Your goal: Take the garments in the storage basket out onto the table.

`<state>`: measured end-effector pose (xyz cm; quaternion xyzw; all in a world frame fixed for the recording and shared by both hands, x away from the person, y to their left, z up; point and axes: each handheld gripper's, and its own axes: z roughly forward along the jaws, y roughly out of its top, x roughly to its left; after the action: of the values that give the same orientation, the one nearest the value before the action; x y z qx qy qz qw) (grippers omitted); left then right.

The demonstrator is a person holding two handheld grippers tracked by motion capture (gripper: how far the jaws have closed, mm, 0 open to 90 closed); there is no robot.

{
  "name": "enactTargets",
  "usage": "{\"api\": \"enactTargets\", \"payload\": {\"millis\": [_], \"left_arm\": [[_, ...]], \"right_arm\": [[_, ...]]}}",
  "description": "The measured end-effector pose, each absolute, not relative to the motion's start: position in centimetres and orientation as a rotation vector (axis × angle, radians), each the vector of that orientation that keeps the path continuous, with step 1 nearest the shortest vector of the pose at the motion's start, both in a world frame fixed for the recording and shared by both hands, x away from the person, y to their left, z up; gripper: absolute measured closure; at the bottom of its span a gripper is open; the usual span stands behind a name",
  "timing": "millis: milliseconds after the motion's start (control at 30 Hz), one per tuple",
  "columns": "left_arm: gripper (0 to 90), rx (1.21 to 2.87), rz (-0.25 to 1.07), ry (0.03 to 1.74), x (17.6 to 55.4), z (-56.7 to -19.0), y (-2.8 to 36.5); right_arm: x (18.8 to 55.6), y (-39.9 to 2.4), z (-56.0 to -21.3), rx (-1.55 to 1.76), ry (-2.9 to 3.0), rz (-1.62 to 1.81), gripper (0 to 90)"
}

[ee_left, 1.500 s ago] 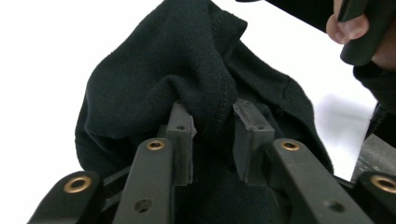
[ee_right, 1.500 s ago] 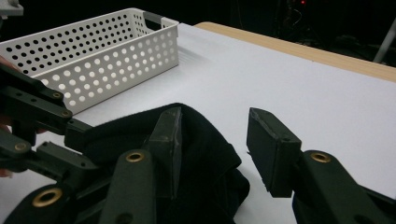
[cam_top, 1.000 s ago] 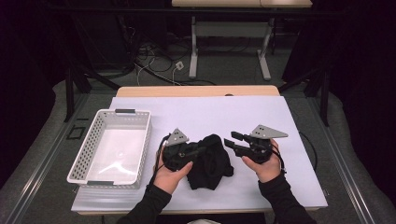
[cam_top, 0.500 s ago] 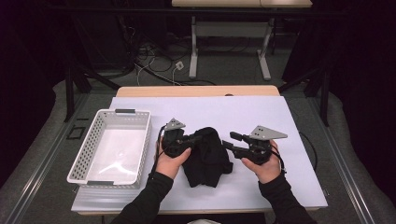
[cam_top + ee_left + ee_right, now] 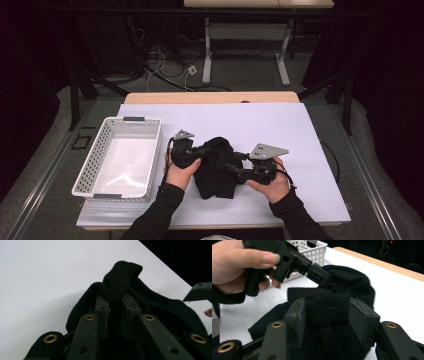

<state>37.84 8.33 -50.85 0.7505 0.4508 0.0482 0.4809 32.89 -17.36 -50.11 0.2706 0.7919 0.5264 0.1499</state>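
Observation:
A black cloth (image 5: 217,172) lies bunched on the white sheet between my two hands. My left gripper (image 5: 206,151) comes in from the left and is shut on a raised fold of the cloth (image 5: 120,277), which is squeezed between its pads (image 5: 102,307). The right gripper view shows that left gripper (image 5: 325,281) biting the fold from above. My right gripper (image 5: 234,168) reaches in from the right. Its jaws have just been opening and stand apart (image 5: 328,307), with the cloth (image 5: 342,300) bulging between the pads but not pinched.
A white perforated basket (image 5: 85,170) stands empty at the left of the white sheet (image 5: 280,125), and its corner (image 5: 317,252) lies behind the left hand. The wooden table edge (image 5: 210,97) runs along the back. Cables and table legs are on the floor beyond.
The right gripper has slid left and toward me onto the cloth. The left gripper has shifted a little away from me with the fold, and the cloth heap has been pulled with it.

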Motion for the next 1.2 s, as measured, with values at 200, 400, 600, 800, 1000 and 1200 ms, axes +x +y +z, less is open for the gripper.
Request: {"api": "enactTargets", "payload": {"millis": [200, 400, 600, 800, 1000, 1200], "left_arm": [[77.1, 1.825, 0.114, 1.104, 37.8, -50.9, 8.4], [76.8, 1.829, 0.122, 1.093, 37.5, -50.8, 8.4], [76.0, 1.831, 0.123, 1.089, 37.4, -50.8, 8.4], [72.0, 1.828, 0.126, 1.087, 37.2, -50.8, 8.6], [66.4, 1.8, 0.127, 1.088, 37.1, -50.5, 8.7], [52.9, 1.78, 0.168, 1.082, 36.8, -50.1, 8.5]], "right_arm": [[32.6, -16.6, -50.4, 0.728, 2.299, 1.487, 47.2], [32.3, -15.8, -50.7, 0.674, 2.315, 1.45, 46.6], [32.4, -15.7, -50.9, 0.673, 2.304, 1.367, 63.5], [32.5, -16.4, -50.5, 0.736, 2.289, 1.389, 76.5], [32.9, -17.8, -49.5, 0.822, 2.203, 1.46, 78.2], [33.8, -19.9, -48.7, 0.965, 2.109, 1.54, 78.4]]}}
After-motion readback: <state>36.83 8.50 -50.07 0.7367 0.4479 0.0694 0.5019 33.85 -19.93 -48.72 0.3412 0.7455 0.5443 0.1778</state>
